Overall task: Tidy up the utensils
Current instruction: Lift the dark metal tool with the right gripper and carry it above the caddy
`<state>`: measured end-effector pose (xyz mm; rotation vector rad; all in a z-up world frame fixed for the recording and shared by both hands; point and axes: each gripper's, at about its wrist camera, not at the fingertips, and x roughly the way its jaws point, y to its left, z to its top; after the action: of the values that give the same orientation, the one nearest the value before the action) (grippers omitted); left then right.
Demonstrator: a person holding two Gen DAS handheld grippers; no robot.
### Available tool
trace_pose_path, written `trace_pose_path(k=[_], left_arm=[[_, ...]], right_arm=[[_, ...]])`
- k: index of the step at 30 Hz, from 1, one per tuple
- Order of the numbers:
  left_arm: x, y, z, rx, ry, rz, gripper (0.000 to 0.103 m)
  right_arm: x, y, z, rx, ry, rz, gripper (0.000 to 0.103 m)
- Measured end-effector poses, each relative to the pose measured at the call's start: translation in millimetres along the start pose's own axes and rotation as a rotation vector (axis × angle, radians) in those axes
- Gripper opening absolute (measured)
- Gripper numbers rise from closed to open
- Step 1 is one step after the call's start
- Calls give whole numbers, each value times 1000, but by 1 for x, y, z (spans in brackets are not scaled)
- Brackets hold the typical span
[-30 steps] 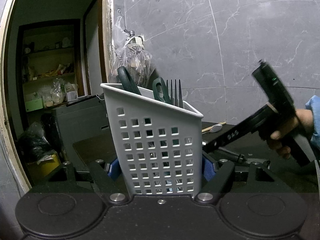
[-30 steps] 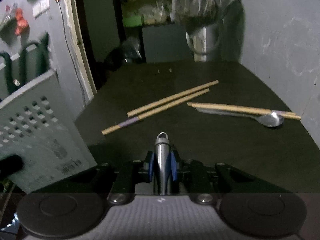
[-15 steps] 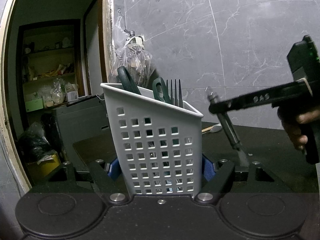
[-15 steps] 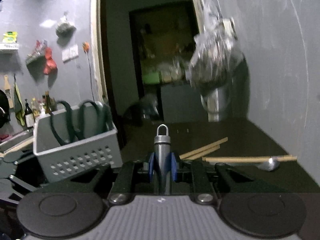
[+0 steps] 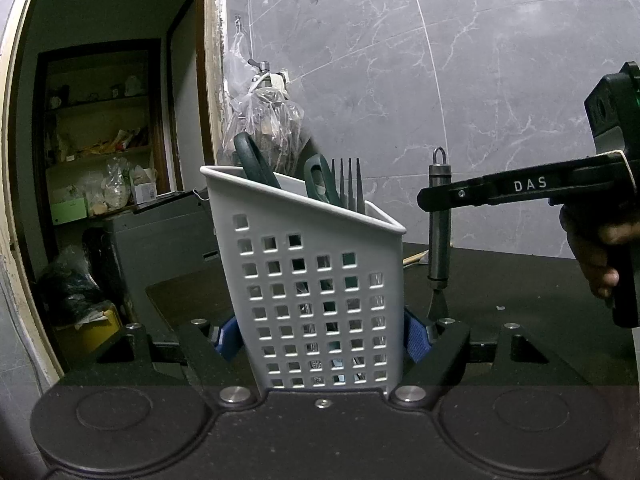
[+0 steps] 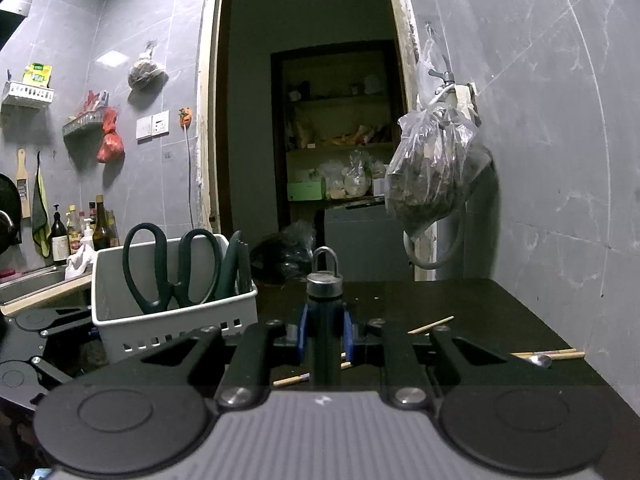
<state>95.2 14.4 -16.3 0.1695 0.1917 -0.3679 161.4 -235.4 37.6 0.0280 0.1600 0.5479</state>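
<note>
The right gripper (image 6: 324,330) is closed on the steel handle of a utensil (image 6: 323,280), blue pads pressing both sides; the handle stands upright with its hanging loop on top. In the left wrist view the same utensil (image 5: 439,216) hangs vertically from the right gripper (image 5: 434,198), its flat working end pointing down just above the dark countertop (image 5: 520,280), to the right of the basket and apart from it. The left gripper (image 5: 320,336) is clamped on the base of the white perforated utensil basket (image 5: 312,280), one pad on each side wall. The basket holds green-handled scissors (image 6: 172,264) and a fork (image 5: 349,184) with tines up. Wooden chopsticks (image 6: 430,325) and a spoon (image 6: 538,360) lie on the countertop beyond the right gripper. A filled plastic bag (image 6: 434,176) hangs on the tiled wall (image 5: 480,80).
</note>
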Motion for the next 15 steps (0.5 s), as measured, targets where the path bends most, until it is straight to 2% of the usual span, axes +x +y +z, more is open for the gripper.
trace_pose_path(k=[10, 15], left_arm=[[0, 0, 0, 0, 0, 0, 78], [0, 0, 0, 0, 0, 0, 78]], right_arm=[[-8, 0, 8, 5, -59, -12, 20], [-17, 1, 19, 0, -116, -9, 20]])
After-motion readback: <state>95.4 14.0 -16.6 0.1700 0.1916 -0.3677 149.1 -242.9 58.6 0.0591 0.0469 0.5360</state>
